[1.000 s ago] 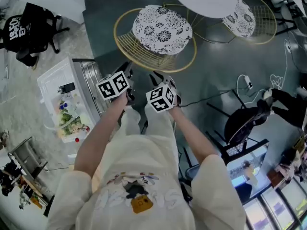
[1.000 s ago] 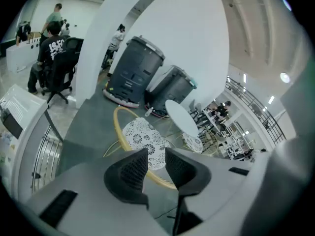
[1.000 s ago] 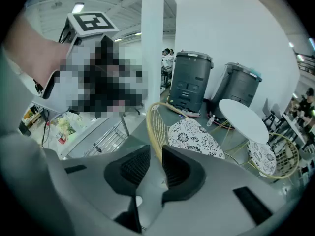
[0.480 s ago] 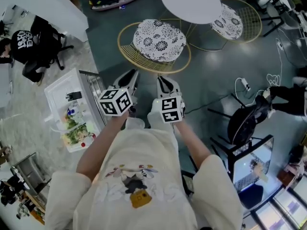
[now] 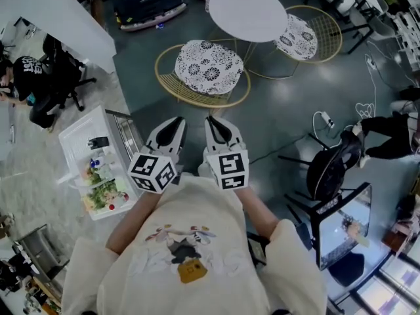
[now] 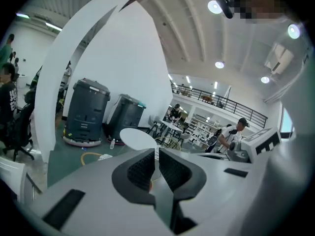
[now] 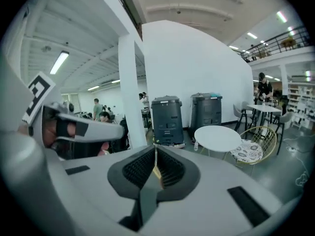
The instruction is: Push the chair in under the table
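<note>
Lining up on the chair (image 5: pixel 209 67), nothing in hand yet

Shows the left gripper (image 5: pixel 174 125) narrowed to a thin slit and the right gripper (image 5: pixel 214 125) all but closed, both having just been closing on nothing; finds the chair pulled out at the near-left of the table (image 5: pixel 247 12), with both grippers well apart from it on the side away from the table; probably means this one, not the second chair (image 5: pixel 300 37) at the table's far-right, though hard to be sure; best to meet the near rim either side of centre, then push evenly, straight at the table, to avoid swinging it round.
</note>
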Motion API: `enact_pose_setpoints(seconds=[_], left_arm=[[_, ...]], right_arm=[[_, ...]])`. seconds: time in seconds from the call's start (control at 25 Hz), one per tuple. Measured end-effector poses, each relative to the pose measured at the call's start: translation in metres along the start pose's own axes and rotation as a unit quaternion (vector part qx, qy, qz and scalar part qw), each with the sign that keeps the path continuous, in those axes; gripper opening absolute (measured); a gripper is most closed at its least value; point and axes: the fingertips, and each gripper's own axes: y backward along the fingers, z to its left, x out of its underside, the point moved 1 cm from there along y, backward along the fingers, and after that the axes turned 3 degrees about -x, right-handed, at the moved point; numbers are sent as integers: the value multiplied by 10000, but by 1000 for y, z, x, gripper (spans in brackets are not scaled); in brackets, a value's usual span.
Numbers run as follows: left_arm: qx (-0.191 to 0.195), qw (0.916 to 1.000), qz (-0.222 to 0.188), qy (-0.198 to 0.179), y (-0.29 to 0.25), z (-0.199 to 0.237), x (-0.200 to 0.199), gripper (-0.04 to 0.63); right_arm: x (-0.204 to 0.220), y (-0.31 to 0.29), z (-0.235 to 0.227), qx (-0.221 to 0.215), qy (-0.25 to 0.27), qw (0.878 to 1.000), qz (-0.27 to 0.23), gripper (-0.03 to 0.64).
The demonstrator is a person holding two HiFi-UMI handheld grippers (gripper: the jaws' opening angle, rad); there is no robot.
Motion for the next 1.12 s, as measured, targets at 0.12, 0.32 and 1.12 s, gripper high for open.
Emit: enact_pose_setpoints(seconds=[0.12, 0.32, 1.12], left_arm=[[74, 9999, -6, 91, 15, -8, -5, 27], [268, 9993, 31, -242, 25, -26, -7, 15], [910, 9918, 286, -853, 27, -63, -1, 12]], right_arm=[[-23, 18, 2, -39, -245, 9993, -295, 18], [-51, 42, 7, -300, -212, 9976, -582, 18], [-36, 67, 19, -191, 88, 9987, -454, 12]])
